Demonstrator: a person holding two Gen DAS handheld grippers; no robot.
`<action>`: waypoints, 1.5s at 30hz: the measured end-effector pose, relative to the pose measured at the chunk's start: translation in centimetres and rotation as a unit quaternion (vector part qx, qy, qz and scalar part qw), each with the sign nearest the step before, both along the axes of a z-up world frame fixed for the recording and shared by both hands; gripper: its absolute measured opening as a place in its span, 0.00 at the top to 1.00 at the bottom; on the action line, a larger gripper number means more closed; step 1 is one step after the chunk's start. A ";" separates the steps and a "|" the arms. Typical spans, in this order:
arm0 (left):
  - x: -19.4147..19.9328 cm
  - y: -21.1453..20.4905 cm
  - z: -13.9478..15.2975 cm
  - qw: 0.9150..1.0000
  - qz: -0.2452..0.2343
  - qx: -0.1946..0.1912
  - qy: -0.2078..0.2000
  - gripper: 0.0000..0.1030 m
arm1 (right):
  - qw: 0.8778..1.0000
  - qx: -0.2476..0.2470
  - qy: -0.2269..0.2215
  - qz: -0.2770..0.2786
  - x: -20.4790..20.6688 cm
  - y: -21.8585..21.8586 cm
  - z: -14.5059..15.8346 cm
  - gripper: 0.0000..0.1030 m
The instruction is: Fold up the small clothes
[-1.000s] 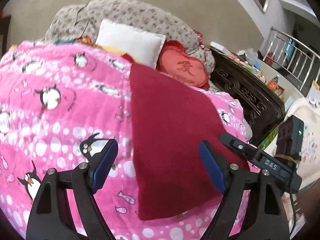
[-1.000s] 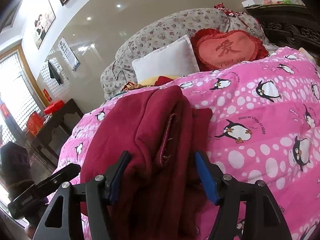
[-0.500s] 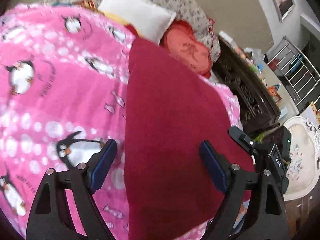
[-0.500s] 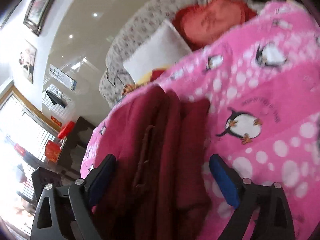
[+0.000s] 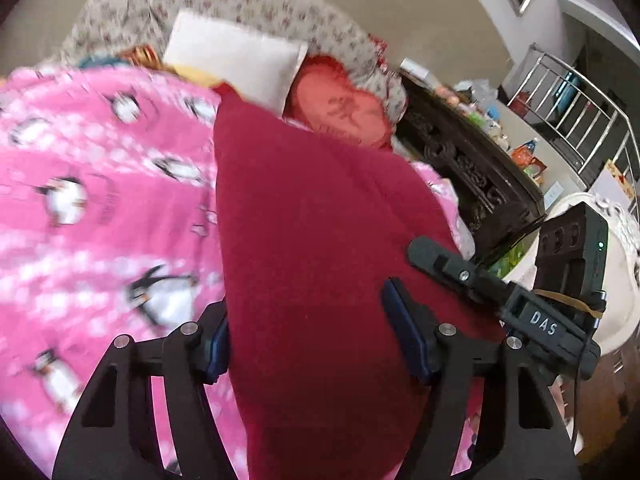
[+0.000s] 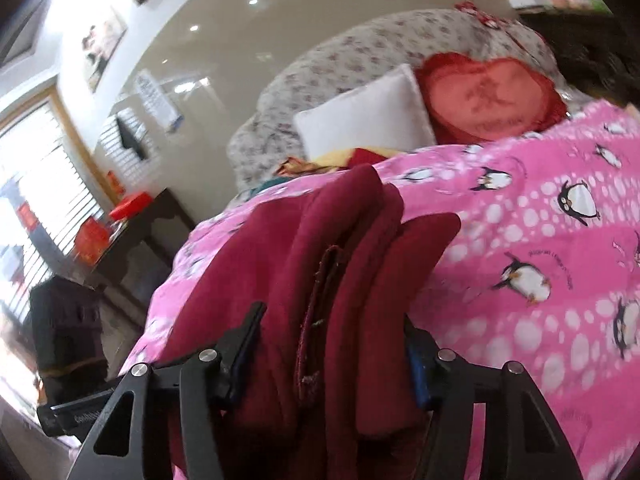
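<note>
A dark red garment (image 5: 312,220) lies lengthwise on the pink penguin blanket (image 5: 100,208). Its near end rises off the blanket and fills the gap of my left gripper (image 5: 312,340), whose jaws are closing on it; the cloth covers part of the left pad (image 5: 218,344) and meets the right one. In the right wrist view the same garment (image 6: 320,248) shows as several bunched folds with a seam edge. My right gripper (image 6: 332,356) is closing its jaws on that bundle, and both blue pads press into the cloth. The other gripper's black body (image 5: 520,304) juts in beside the left one.
At the head of the bed sit a white pillow (image 5: 236,64), a red heart cushion (image 5: 340,108) and a floral quilt (image 5: 260,12). A dark carved bedside cabinet (image 5: 460,160) and a metal railing (image 5: 568,96) stand right of the bed. A dark side table (image 6: 140,236) stands by the window.
Both grippers went from wide open over the flat garment to closed in on its near end. The cloth has bunched up and lifted toward the cameras.
</note>
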State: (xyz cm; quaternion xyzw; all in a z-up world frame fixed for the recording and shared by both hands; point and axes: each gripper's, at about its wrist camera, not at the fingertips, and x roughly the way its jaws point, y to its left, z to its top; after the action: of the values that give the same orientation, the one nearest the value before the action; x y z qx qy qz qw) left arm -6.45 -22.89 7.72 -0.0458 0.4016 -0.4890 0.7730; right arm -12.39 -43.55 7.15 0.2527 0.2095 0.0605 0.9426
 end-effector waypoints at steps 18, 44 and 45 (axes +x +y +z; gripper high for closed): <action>-5.8 10.7 -8.1 0.997 0.038 0.055 0.038 0.23 | 0.995 0.013 0.099 0.009 -7.8 10.2 -6.7 0.41; -3.9 8.9 -6.6 0.990 0.064 0.125 -0.026 0.21 | 0.992 -0.065 0.097 0.053 -10.0 14.6 -6.5 0.41; -3.9 8.8 -6.6 0.990 0.065 0.125 -0.025 0.21 | 0.992 -0.065 0.096 0.053 -10.2 14.6 -6.3 0.41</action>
State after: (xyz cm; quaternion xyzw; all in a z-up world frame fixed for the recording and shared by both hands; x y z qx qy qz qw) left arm -10.36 -14.06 1.09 0.0376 0.4367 -0.3847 0.8124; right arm -22.57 -28.92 0.84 0.1837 0.3156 0.0722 0.9281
